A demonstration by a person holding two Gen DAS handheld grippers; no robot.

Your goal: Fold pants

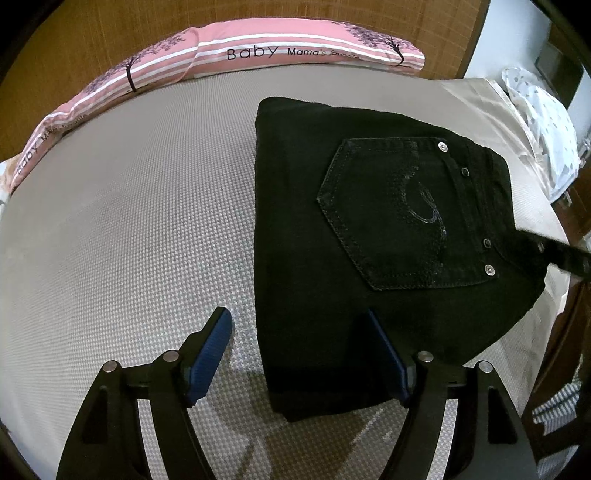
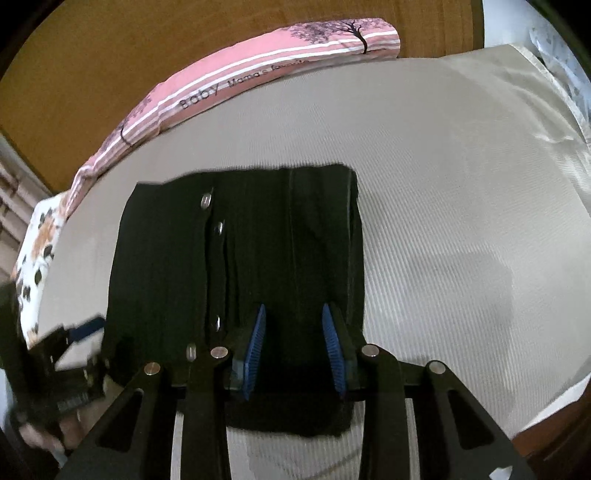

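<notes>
Black pants [image 1: 369, 236] lie folded into a compact rectangle on the grey bed sheet [image 1: 129, 221], back pocket with rivets facing up. My left gripper [image 1: 301, 336] is open, hovering at the near left edge of the pants, one finger over the sheet and one over the cloth. In the right wrist view the pants [image 2: 258, 251] lie ahead. My right gripper [image 2: 295, 332] is open, its blue pads above the waistband end, nothing held. The left gripper [image 2: 79, 332] shows blurred at the left edge there. A tip of the right gripper [image 1: 557, 251] shows at the right edge of the left wrist view.
A long pink striped pillow [image 1: 229, 51] printed "Baby" lies along the wooden headboard [image 1: 110, 33]. A white spotted cloth [image 1: 546, 122] sits at the bed's right edge. A floral pillow [image 2: 37, 251] lies at the left. The sheet [image 2: 461, 203] stretches right of the pants.
</notes>
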